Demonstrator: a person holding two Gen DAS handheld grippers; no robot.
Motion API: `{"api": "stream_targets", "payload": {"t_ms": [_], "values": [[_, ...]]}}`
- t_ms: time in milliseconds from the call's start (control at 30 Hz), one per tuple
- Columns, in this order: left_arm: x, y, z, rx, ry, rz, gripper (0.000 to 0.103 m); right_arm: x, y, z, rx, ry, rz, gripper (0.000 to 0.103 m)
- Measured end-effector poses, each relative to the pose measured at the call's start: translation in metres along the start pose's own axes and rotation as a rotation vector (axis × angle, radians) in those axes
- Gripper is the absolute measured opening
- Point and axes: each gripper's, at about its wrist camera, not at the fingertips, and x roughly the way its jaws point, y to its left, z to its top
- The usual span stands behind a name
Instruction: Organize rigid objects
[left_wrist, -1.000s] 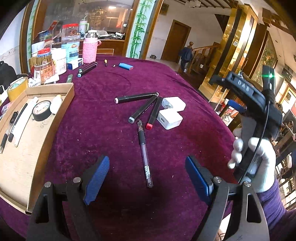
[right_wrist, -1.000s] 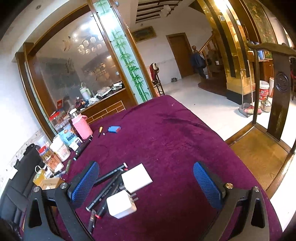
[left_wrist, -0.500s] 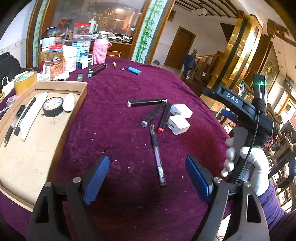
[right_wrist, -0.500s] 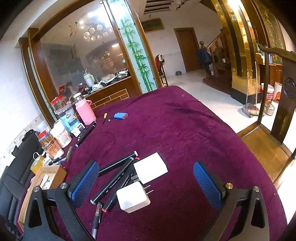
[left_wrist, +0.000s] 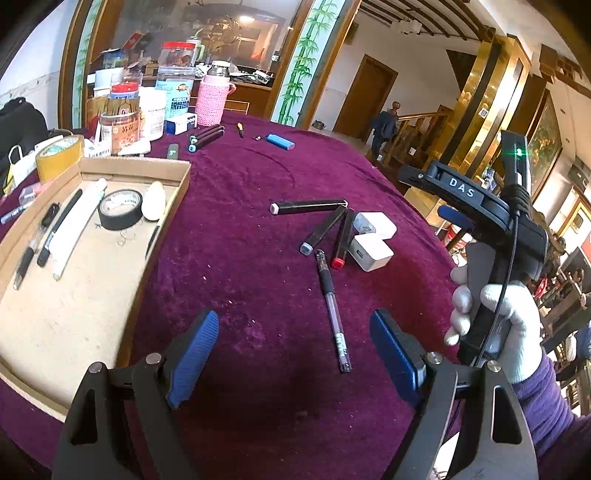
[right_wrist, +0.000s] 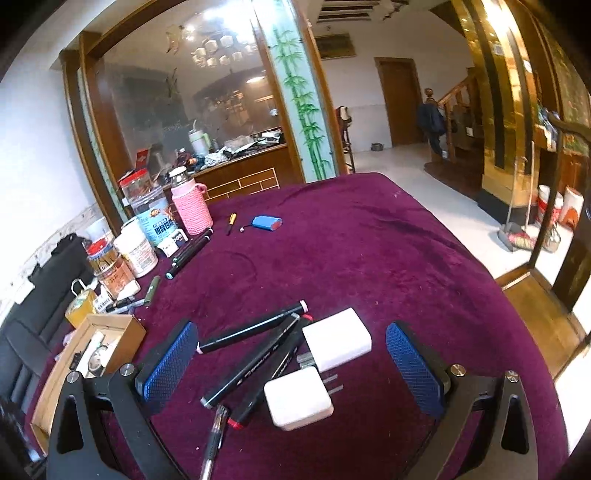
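Observation:
On the purple tablecloth lie three black markers (left_wrist: 308, 207), a clear gel pen (left_wrist: 333, 310) and two white chargers (left_wrist: 370, 253). My left gripper (left_wrist: 291, 358) is open and empty, hovering just short of the pen's near end. My right gripper (right_wrist: 291, 363) is open and empty, its jaws spread around the markers (right_wrist: 255, 363) and the two chargers (right_wrist: 298, 398), above them. The right gripper also shows at the right of the left wrist view (left_wrist: 454, 206), held by a gloved hand. A cardboard tray (left_wrist: 66, 302) at left holds a tape roll (left_wrist: 120, 208), pens and a white stick.
Jars, a pink-sleeved bottle (left_wrist: 211, 99), a yellow tape roll (left_wrist: 59, 157), two more markers (left_wrist: 205, 137) and a blue lighter (left_wrist: 280, 141) stand along the table's far side. The table edge drops off at right, with a wooden chair (right_wrist: 546, 288) beyond.
Both grippers have shifted: the right one has come in over the markers and chargers, which now lie between its jaws. The left view has swung left, showing more of the tray.

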Motion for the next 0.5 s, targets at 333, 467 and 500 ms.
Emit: {"api": "stream_targets", "payload": {"t_ms": [333,467,500], "values": [[0.022,0.014,0.028,-0.028,0.073,0.076,0.083,0.051,-0.030,0.023,0.031,0.050,-0.016,0.103],[0.042,-0.001,0.046,0.023,0.120,0.070,0.083,0.066,-0.044,0.022,0.045,0.049,-0.022,0.103],[0.050,-0.006,0.052,0.048,0.134,0.068,0.083,0.068,-0.050,0.020,0.057,0.049,-0.015,0.103]]}}
